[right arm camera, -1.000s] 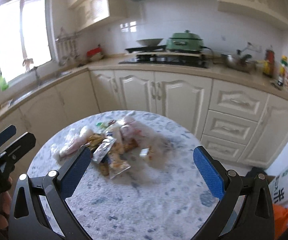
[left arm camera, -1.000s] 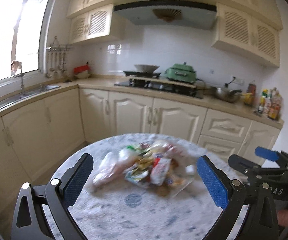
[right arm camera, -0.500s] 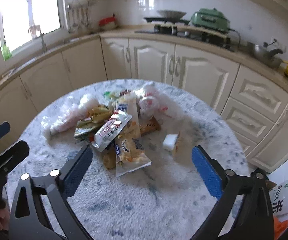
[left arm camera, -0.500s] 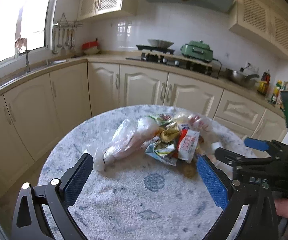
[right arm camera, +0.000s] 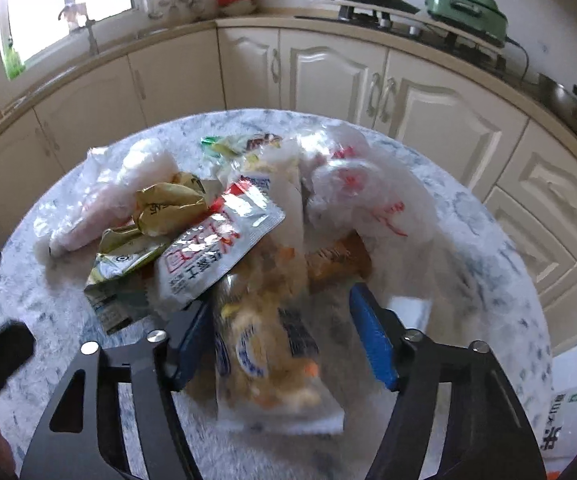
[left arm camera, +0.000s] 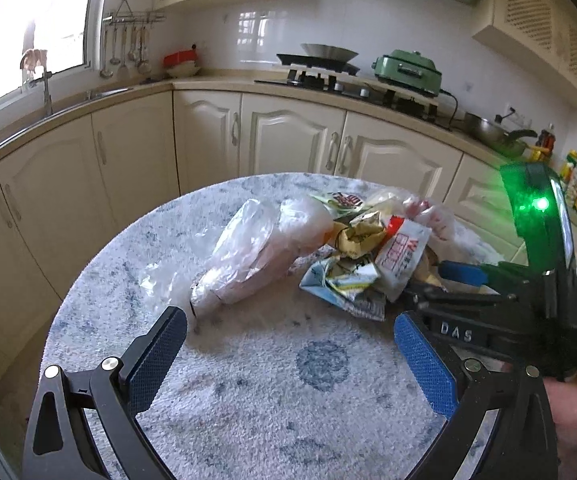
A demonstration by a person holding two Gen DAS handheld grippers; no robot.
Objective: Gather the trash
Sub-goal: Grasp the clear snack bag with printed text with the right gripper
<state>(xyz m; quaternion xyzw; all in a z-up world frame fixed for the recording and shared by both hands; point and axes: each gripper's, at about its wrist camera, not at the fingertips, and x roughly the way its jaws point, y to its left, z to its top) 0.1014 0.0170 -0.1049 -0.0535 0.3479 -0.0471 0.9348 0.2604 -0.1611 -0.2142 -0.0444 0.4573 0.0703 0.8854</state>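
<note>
Blue-padded black right tool (right arm camera: 282,338); blue-speckled white table (left arm camera: 248,408).

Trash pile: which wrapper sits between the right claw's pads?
The clear snack bag with blue print; the closing right claw straddles it, the others lie beyond.

Glossy crinkled plastic wrappers (right arm camera: 216,248) and a clear film bag (left arm camera: 248,256) lie on the speckled, matt stone-look table (left arm camera: 248,380); beyond it, smooth cream cabinets (left arm camera: 288,136).

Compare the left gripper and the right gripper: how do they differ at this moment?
The left gripper stands wide open over bare table; the right gripper is narrower, its jaws closing. Nothing lies between the left gripper's fingers; a clear snack packet lies between the right gripper's, not yet pressed on both sides. Both have blue pads and point down at the trash pile.
</note>
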